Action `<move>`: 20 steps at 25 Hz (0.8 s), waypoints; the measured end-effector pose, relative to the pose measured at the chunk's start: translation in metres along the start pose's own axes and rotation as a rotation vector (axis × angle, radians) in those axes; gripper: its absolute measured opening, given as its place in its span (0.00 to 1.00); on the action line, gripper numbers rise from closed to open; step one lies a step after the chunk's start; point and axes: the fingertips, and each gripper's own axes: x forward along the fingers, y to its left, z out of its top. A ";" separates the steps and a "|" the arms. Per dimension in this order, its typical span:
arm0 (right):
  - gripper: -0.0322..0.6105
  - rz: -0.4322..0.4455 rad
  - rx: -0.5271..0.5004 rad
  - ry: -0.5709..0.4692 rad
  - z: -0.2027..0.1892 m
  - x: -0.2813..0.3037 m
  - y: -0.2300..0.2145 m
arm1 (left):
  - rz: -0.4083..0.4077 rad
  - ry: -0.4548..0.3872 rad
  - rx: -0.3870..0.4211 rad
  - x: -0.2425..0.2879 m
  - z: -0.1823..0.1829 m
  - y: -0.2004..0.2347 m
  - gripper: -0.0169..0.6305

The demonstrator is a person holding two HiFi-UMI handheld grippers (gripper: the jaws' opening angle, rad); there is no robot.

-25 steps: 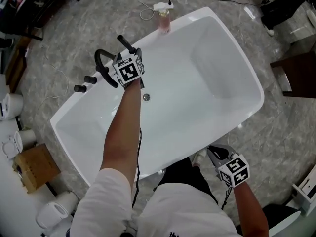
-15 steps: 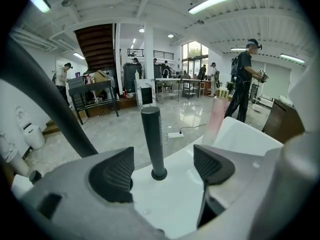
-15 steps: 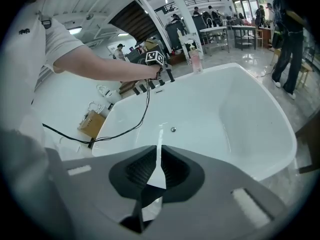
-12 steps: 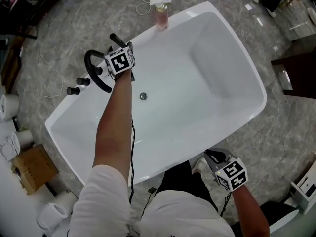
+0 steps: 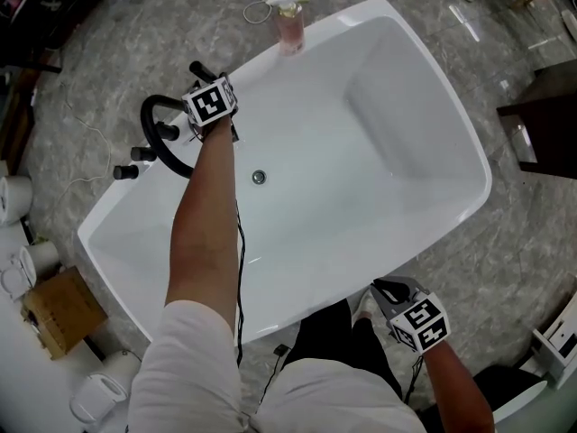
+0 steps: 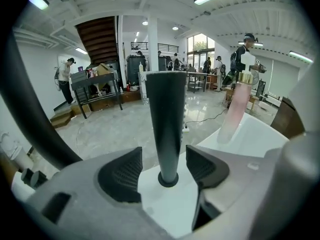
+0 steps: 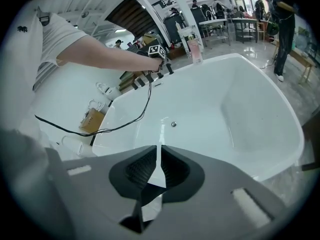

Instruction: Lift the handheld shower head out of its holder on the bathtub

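Since a second ago your left tongs [image 6: 164,168] have travelled away from the drain and down to the far-left rim of the bathtub [image 5: 361,170]; the right ones have only sunk a little.

Far left: black arched spout [image 5: 160,142] and knobs [image 5: 126,170], untouched.

Next: the handheld shower head [image 6: 166,114] stands upright in its holder [image 6: 168,180], a dark ring on the white rim. Your left tongs straddle its handle low down and are closing. A sliver of white rim shows on each side, so the pads are not yet pressing. Judgement: taking it near the base suits a straight upward pull.

Pink bottle [image 5: 289,27] on the rim beyond, clear of the work.

Far right: right tongs [image 7: 157,171] closed on nothing, parked by the near rim, apparently idle.

Hard to see: from the head view the marker cube covers the holder and most of the handle. No hose can be made out.
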 end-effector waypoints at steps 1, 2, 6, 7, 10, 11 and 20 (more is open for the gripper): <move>0.11 0.000 0.002 0.001 -0.001 0.001 -0.001 | -0.001 0.002 0.000 0.002 -0.001 0.000 0.45; 0.11 0.001 0.005 0.002 -0.002 0.003 -0.001 | -0.002 0.003 0.003 0.004 -0.002 0.000 0.43; 0.11 0.008 0.010 0.006 -0.005 0.009 -0.002 | 0.002 0.007 0.024 0.009 0.000 0.001 0.31; 0.11 0.009 0.010 0.009 -0.006 0.010 -0.002 | 0.003 0.009 0.023 0.009 0.000 0.000 0.26; 0.11 0.009 0.013 0.011 -0.007 0.011 -0.004 | 0.005 0.011 0.026 0.010 0.001 -0.004 0.25; 0.11 0.009 0.014 0.010 -0.007 0.011 -0.004 | 0.004 0.012 0.028 0.010 0.000 -0.005 0.25; 0.11 0.017 0.025 -0.008 -0.007 0.008 -0.007 | 0.016 -0.002 0.062 0.002 0.001 -0.010 0.24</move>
